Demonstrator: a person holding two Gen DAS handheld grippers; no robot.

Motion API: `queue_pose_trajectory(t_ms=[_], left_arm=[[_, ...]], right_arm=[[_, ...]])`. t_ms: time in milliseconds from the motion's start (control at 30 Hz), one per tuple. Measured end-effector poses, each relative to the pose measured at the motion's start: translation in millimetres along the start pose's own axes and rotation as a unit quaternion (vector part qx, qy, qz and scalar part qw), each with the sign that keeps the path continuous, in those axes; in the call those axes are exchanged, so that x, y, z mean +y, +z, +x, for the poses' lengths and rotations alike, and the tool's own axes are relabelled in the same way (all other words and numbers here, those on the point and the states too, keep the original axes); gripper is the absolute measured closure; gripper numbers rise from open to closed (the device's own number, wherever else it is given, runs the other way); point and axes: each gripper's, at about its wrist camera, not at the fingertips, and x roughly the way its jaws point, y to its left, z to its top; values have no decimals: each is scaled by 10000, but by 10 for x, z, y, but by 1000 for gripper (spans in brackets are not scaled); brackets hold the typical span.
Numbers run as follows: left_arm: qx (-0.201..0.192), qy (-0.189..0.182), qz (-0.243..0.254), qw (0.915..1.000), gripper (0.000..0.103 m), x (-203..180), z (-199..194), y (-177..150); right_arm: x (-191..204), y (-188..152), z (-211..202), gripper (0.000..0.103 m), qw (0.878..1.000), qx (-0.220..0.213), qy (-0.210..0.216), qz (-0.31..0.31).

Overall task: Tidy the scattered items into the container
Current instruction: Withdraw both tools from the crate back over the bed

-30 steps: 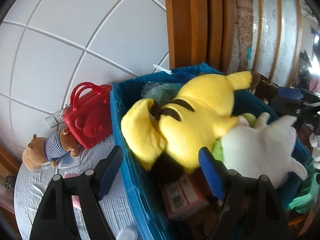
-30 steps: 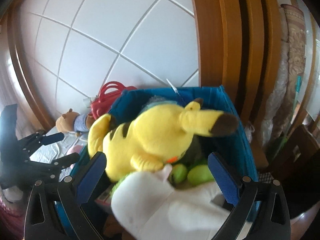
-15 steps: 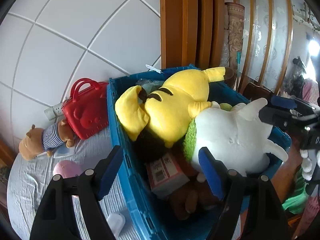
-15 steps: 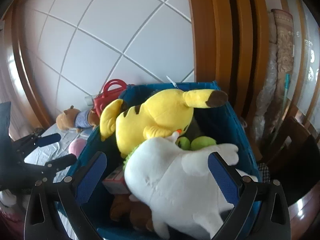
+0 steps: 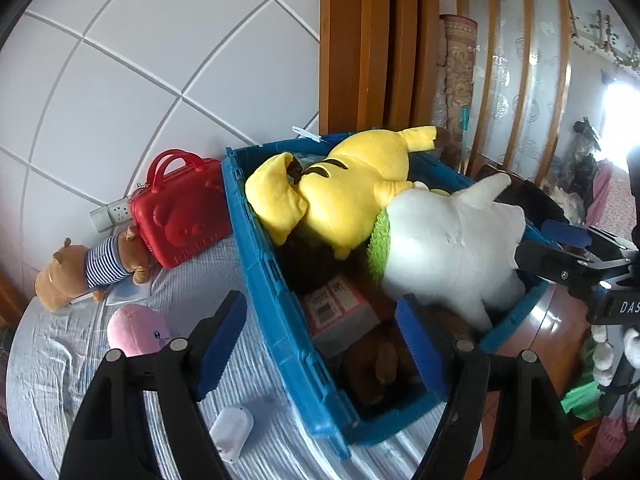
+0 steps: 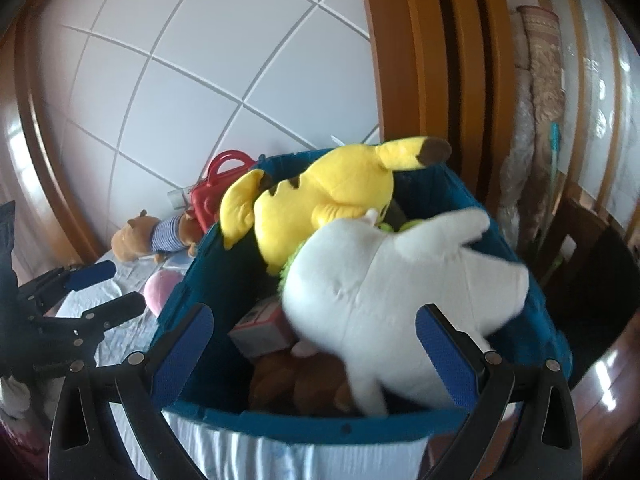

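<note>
The blue crate (image 5: 276, 288) stands on a striped cloth and holds a yellow plush (image 5: 344, 200), a white plush (image 5: 448, 248), a pink-and-white box (image 5: 336, 312) and a brown plush (image 5: 380, 364). My left gripper (image 5: 320, 316) hovers open over the crate's near left wall, with nothing held. My right gripper (image 6: 312, 320) is open in front of the crate's near wall (image 6: 320, 420), and the white plush (image 6: 400, 280) lies beyond its pads, untouched. Each gripper shows in the other's view: the right gripper (image 5: 556, 244) and the left gripper (image 6: 108, 290).
Left of the crate on the cloth lie a red toy case (image 5: 180, 208), a brown bear in a striped shirt (image 5: 88, 268), a pink plush (image 5: 136, 330) and a small white object (image 5: 232, 432). A tiled wall and a wooden frame (image 5: 360, 40) stand behind. Dark furniture (image 6: 592, 272) is to the right.
Both grippers have drawn back from the crate, so more of it and the cloth shows. The white plush stays in the crate, now farther from the right pads.
</note>
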Motion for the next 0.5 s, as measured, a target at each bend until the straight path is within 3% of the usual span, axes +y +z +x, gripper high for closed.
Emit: queue_pose_trajectory(t_ms=[33,100,167,500], left_arm=[[-20,-12,16,10000,24,16,-30,-38],[-76,-53,42,9999,11,49,-94,-123],[-155,-126,52,9998,7,84,-160,-207],[-36,-192,30,9998,7,233,-271,-637]], right_arm=[[38,-42,-42,0,10000,-32,-57,18],[124,-127,-139,0,9998,-101,-175,39],[219,-212,-242,0,9995,-173,-263,54],[511,-702,-393,0,9984,-150,-430,330]])
